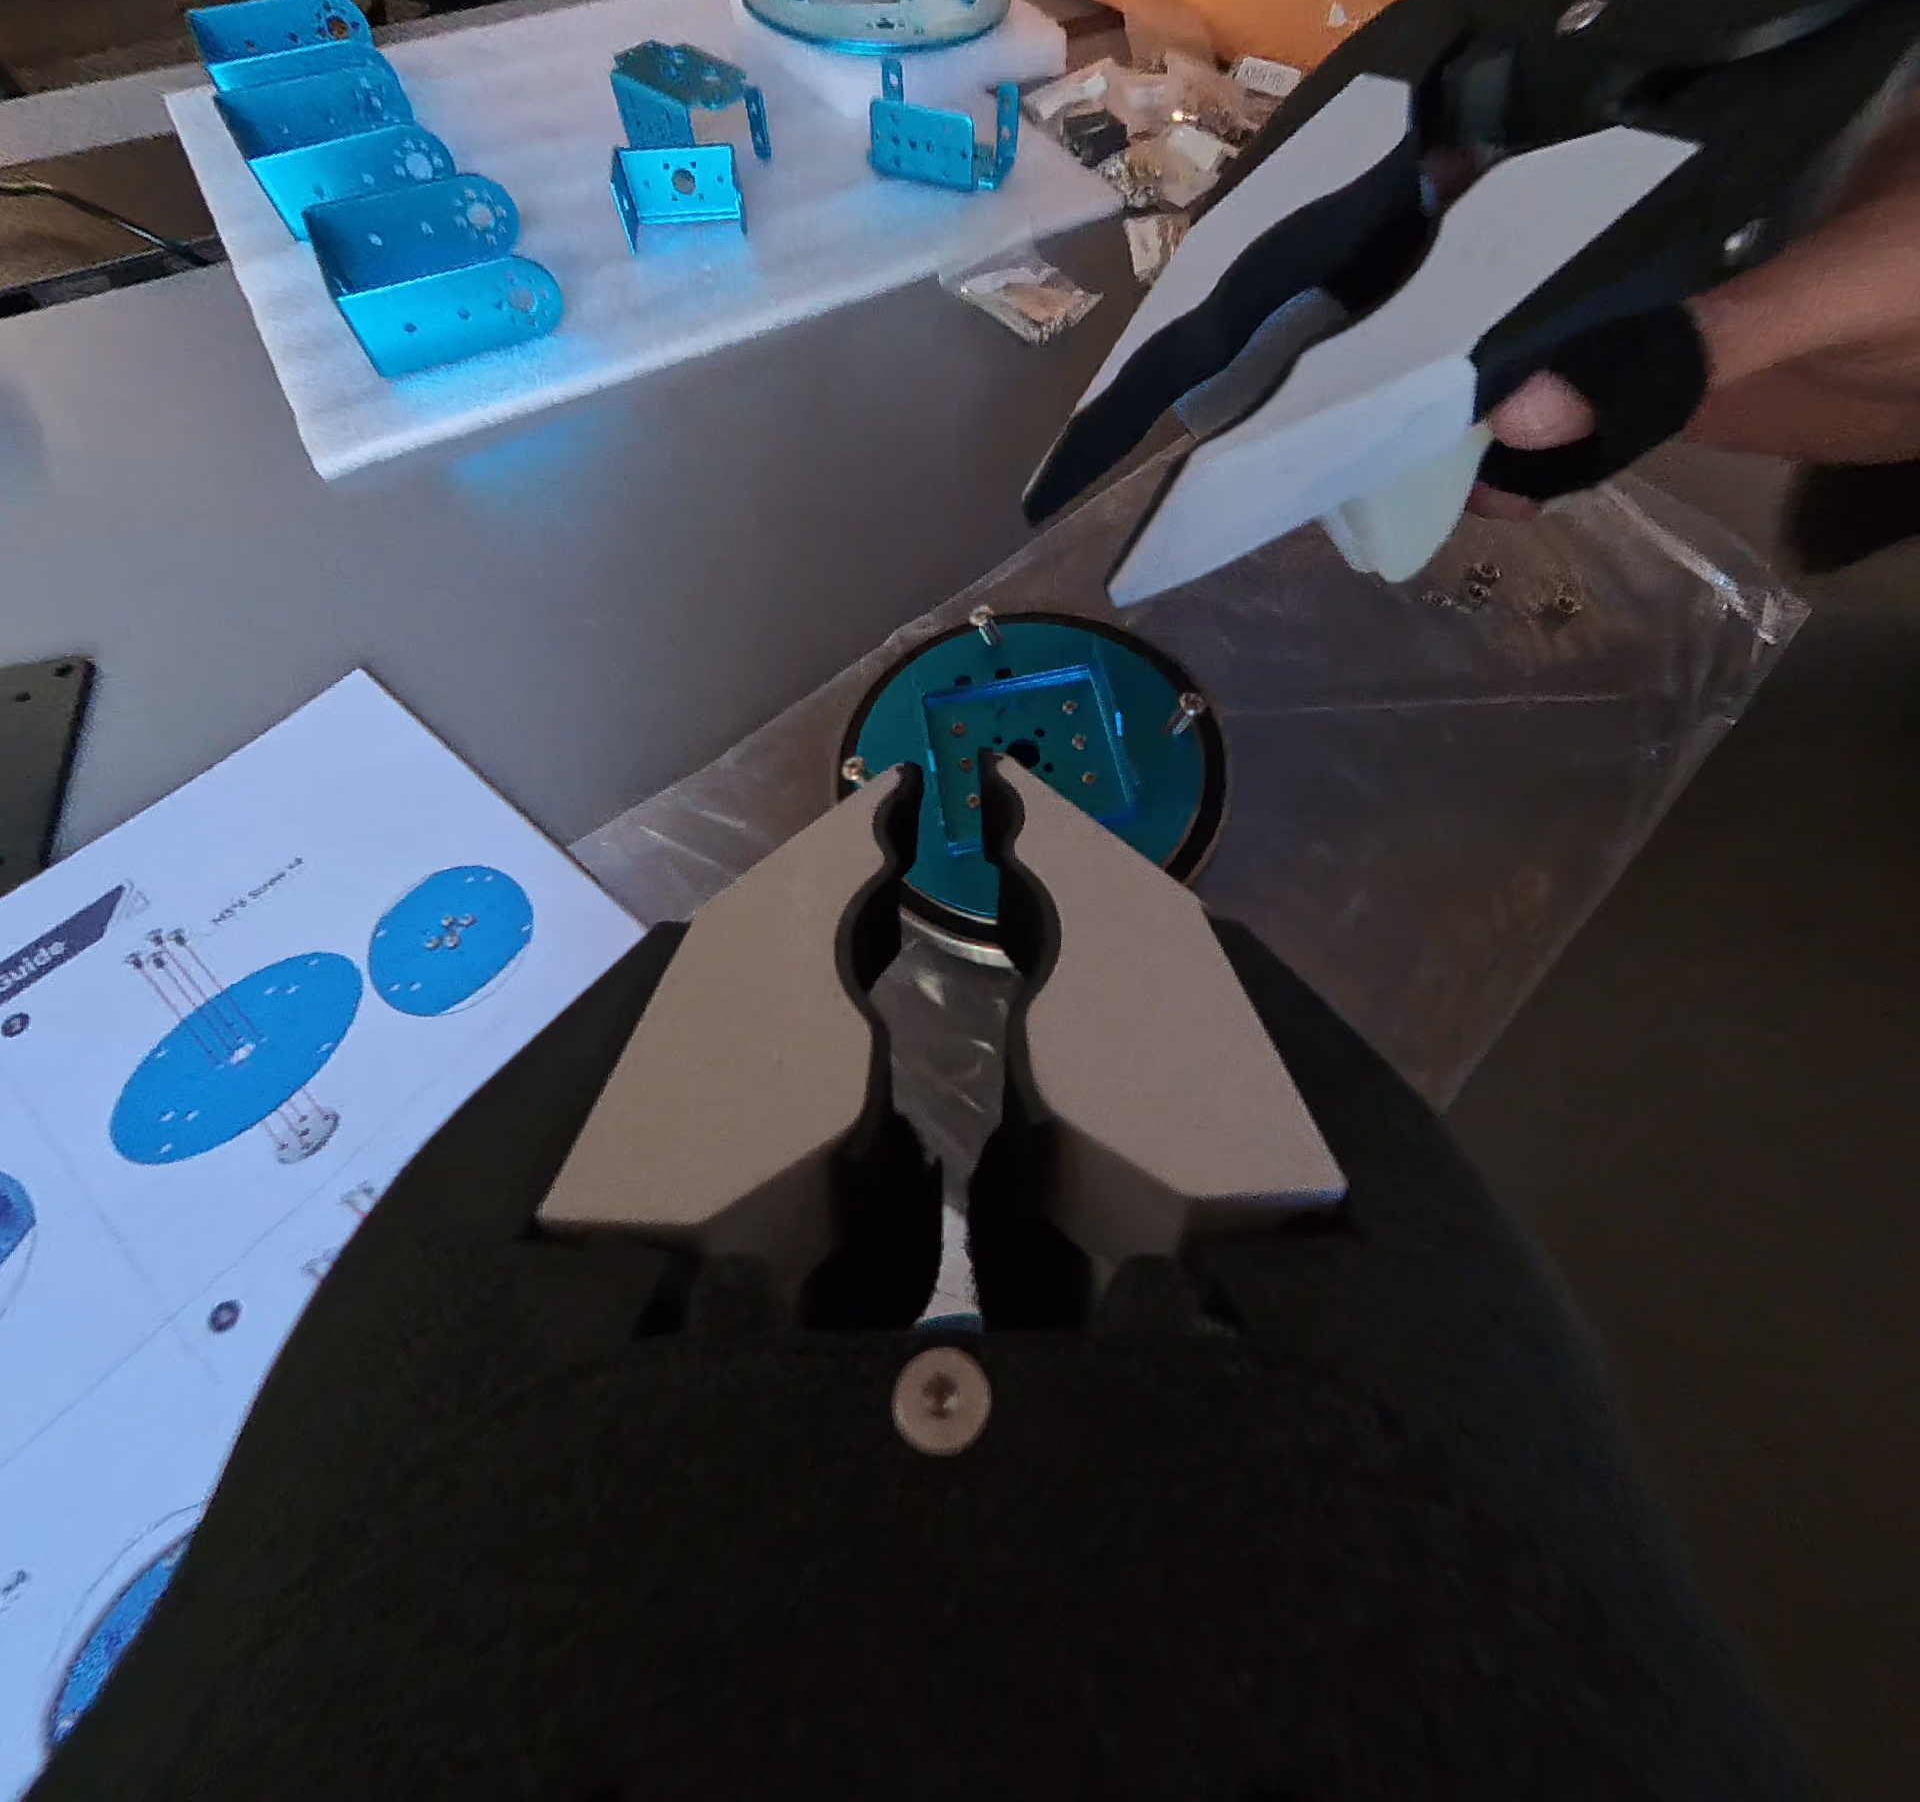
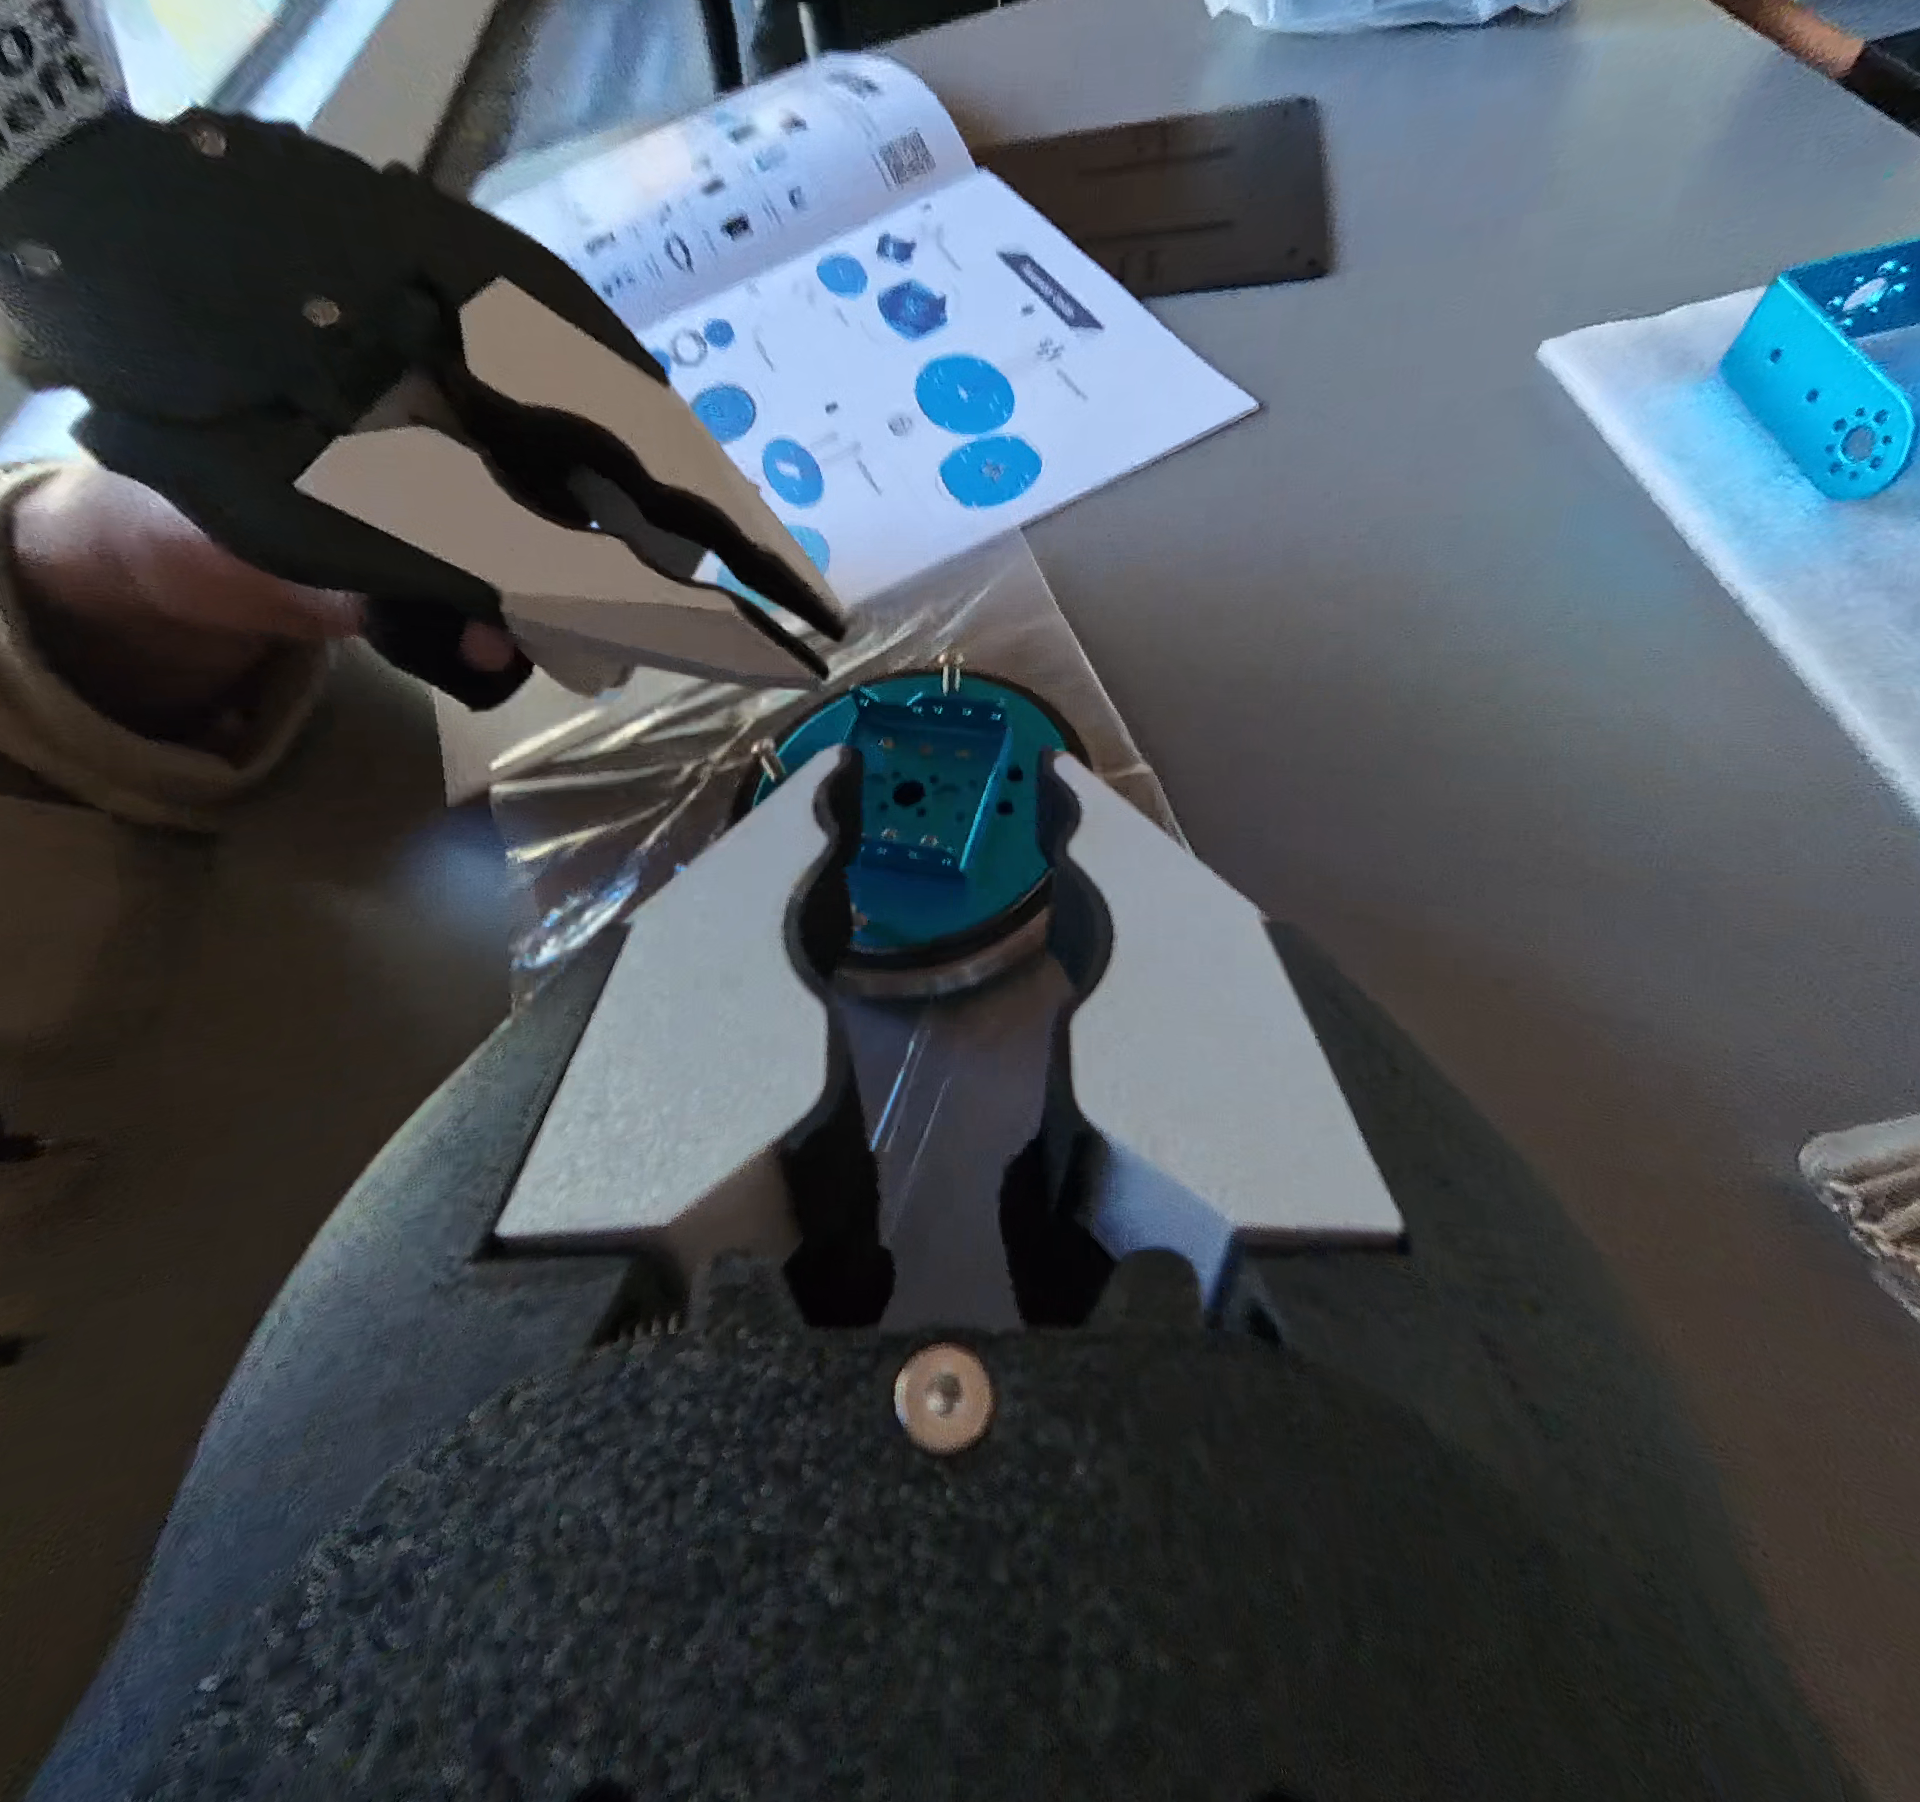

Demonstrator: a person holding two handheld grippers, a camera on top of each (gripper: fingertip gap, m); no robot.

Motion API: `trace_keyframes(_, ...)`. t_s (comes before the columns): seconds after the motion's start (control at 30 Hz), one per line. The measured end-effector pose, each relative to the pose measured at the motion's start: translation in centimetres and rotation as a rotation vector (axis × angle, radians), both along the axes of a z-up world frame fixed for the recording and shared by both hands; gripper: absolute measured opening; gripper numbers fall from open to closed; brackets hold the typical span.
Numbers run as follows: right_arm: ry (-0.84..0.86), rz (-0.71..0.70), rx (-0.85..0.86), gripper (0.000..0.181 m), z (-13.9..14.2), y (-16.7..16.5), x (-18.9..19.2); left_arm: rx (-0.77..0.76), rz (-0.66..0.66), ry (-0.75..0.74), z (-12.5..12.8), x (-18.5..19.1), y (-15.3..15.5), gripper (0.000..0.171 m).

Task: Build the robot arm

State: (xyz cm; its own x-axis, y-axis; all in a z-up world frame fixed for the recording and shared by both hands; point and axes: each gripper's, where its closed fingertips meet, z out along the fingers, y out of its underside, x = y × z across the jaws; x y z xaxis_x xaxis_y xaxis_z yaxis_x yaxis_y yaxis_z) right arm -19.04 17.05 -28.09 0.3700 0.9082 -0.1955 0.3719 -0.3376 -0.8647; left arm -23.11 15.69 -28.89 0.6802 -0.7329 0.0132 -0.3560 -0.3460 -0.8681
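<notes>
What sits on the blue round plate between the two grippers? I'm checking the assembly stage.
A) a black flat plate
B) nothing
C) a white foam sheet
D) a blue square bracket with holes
D: a blue square bracket with holes sits on the blue round plate, with screws standing up near the plate's rim.

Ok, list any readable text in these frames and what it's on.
I won't transcribe writing; here is where it stands.
Instruction booklet: printed headings, part captions and a square code.
White tag, top left: large dark characters, cut off by the frame.
Small packets: labels too blurred to read.
</notes>
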Motion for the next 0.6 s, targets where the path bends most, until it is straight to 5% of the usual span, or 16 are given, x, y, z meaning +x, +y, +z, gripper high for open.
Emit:
trace_keyframes(0.33,-0.127,-0.003,0.083,0.019,-2.5,2.2,-0.5,-0.055,-0.073,0.147,-2.1,-1.8,2.4,0.011)
trace_keyframes(0.6,-0.185,0.013,0.12,0.0,-3.2,2.2,-0.5,-0.082,-0.138,0.108,-1.8,-0.9,2.5,0.011)
